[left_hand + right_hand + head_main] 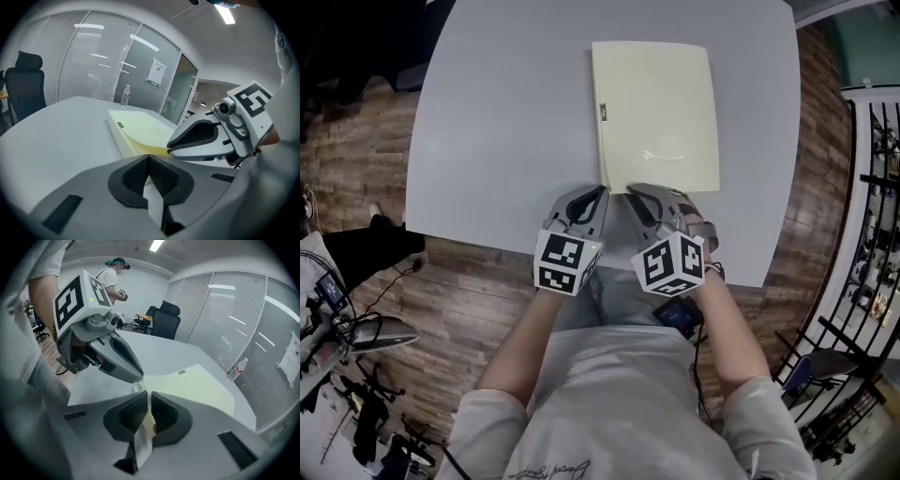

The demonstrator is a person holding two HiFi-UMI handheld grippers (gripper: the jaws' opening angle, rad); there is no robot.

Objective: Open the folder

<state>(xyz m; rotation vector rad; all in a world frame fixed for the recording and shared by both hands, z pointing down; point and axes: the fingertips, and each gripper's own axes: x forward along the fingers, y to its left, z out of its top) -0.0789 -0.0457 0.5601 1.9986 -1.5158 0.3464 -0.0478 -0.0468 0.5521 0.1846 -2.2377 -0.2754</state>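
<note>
A pale yellow folder (656, 112) lies flat on the grey table (506, 112), its spine to the left. Both grippers sit at its near left corner. My right gripper (636, 192) is shut on the near edge of the folder's cover, and in the right gripper view (147, 397) a yellow sheet shows between the pads. In the left gripper view the cover (140, 129) is lifted slightly at that edge. Just left of it, my left gripper (602, 194) has its pads touching (149, 159), with the folder's corner right behind them. I see nothing between them.
A water bottle (125, 95) stands at the table's far side. A black office chair (26, 89) is beyond the table, by the glass wall. A person (112, 277) stands far back in the room. The table's near edge (581, 258) runs under my wrists.
</note>
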